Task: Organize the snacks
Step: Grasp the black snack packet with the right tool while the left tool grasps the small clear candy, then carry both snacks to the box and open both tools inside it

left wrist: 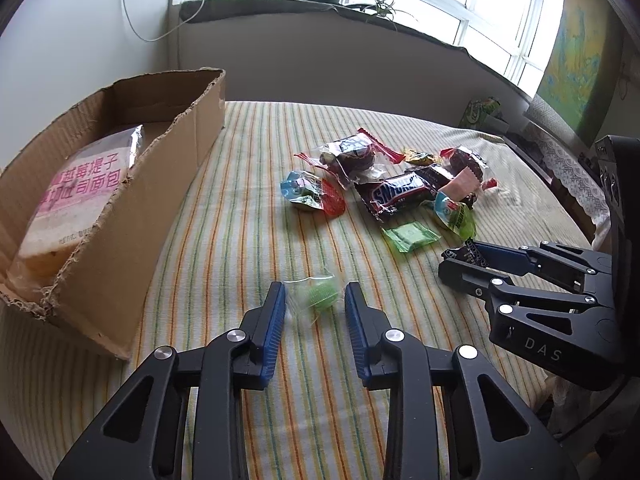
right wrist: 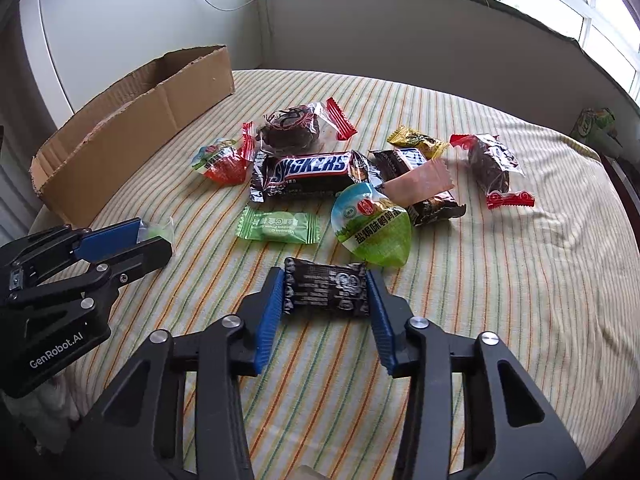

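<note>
So the small black foil snack packet [right wrist: 326, 289] sits on the striped cloth [right wrist: 500, 280] of the desk, pinched between the blue pads of the right tongs [right wrist: 326, 300], both pads touching its ends. The left tongs [left wrist: 315, 312] are spread fairly wide around a little green candy in a clear wrapper [left wrist: 318, 296], pads not touching it as far as I can tell. Just beyond are a flat green sachet [right wrist: 278, 229], a brown Snickers bar [right wrist: 312, 172] and more wrapped snacks. The torn cardboard box [left wrist: 120, 216] on the left holds a pink-labelled bread bag [left wrist: 76, 196].
</note>
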Available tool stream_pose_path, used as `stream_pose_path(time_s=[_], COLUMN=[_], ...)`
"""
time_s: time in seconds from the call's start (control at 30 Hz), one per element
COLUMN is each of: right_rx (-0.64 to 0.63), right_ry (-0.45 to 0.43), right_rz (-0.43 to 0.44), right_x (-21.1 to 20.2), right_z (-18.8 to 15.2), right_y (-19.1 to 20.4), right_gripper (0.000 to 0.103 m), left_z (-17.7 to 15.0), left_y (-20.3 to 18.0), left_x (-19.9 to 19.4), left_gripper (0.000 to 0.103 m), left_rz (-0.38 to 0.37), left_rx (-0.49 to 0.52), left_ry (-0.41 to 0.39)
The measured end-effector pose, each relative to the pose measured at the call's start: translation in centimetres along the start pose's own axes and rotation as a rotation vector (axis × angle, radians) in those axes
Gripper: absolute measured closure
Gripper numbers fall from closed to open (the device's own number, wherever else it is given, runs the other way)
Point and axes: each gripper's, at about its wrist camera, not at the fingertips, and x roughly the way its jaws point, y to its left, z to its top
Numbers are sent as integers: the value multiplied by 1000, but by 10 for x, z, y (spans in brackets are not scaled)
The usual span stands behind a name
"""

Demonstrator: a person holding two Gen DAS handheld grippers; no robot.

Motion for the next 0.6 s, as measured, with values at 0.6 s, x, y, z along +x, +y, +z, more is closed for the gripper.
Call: stream_pose_path(time_s=[0.6], right_rx=[76], right_ry=[-16], right_rz=[66], right_x=[-19], right_z=[-9], right_y=[-10], right_gripper=[70], left_z=[-1], left_y=[3], left_x=[-17], left_gripper=[77], left_rz=[-51], left_rx=[-50], left_ry=[-12])
